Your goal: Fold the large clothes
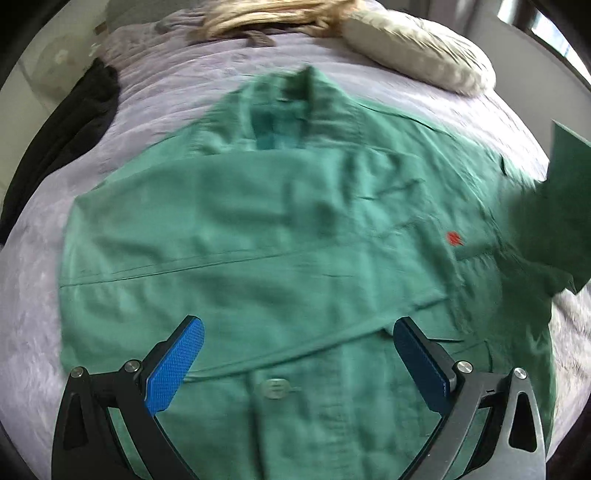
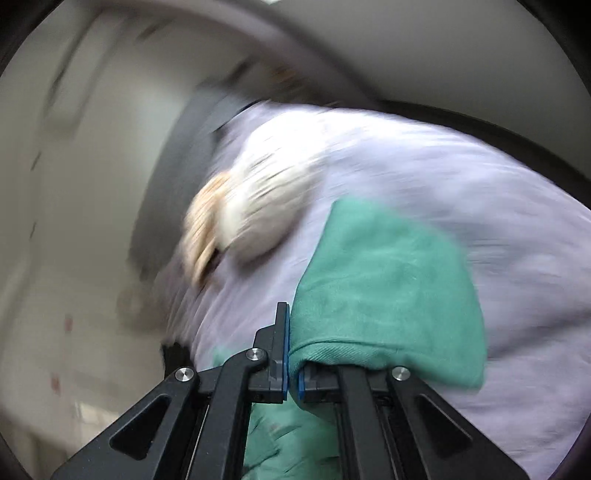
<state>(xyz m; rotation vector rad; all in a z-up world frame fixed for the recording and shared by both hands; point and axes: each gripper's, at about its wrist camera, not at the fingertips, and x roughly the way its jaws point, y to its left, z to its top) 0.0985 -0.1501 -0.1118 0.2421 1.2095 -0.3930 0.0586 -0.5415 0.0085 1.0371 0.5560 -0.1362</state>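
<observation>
The green shirt (image 1: 280, 221) was matt woven cloth, softly creased, with a pale glossy button (image 1: 272, 388). The bed (image 1: 177, 103) wore a matt lilac cloth cover. The left claw (image 1: 295, 350) had textured blue pads (image 1: 173, 369) on matt black plastic arms with shiny metal screws (image 1: 464, 367).

Left wrist view: motion blur softens the green shirt (image 1: 280, 236); its lower hem is cut off by the bottom edge, behind the gripper's frame. The small red mark (image 1: 454, 239) on the chest is too blurred to read. A lifted green fold (image 1: 569, 206) is cropped by the right edge. The black garment (image 1: 66, 136) at left and the tan cloth (image 1: 266, 14) at top are only partly visible.

Right wrist view: heavy blur throughout; the pale pillow (image 2: 266, 214) and the walls lose all detail. Green fabric drapes over the right gripper (image 2: 292, 373), hiding one finger; the cloth below it is cut off by the bottom edge.
</observation>
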